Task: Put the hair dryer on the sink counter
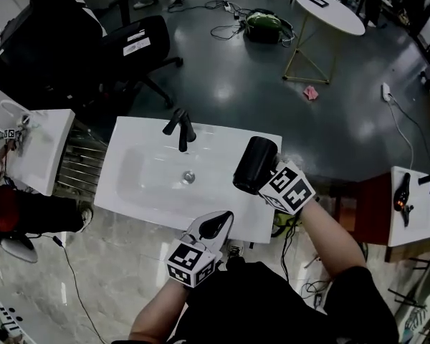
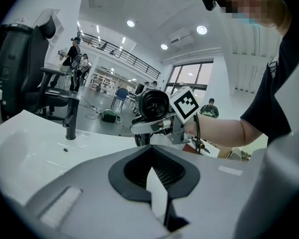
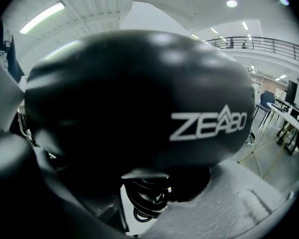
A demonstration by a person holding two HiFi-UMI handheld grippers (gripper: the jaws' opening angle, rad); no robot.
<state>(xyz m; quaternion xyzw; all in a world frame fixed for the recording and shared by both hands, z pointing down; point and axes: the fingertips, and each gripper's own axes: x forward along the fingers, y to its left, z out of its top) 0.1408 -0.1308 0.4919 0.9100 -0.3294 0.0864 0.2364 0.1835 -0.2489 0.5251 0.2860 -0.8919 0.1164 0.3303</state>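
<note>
Hair dryer (image 1: 254,163) clamped in right hand-held gripper (image 1: 269,175) above white sink counter (image 1: 122,156); left hand-held gripper (image 1: 218,225) closed.

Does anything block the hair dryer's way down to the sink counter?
Nothing visible: the hair dryer, in the right gripper, hangs over bare sink counter; faucet and left gripper sit aside.

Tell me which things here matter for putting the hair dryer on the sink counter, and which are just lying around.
For the job:
- hair dryer, held in the right gripper
- sink counter

Just lying about:
- faucet
- office chair
- round table
- pink cloth on the floor
</note>
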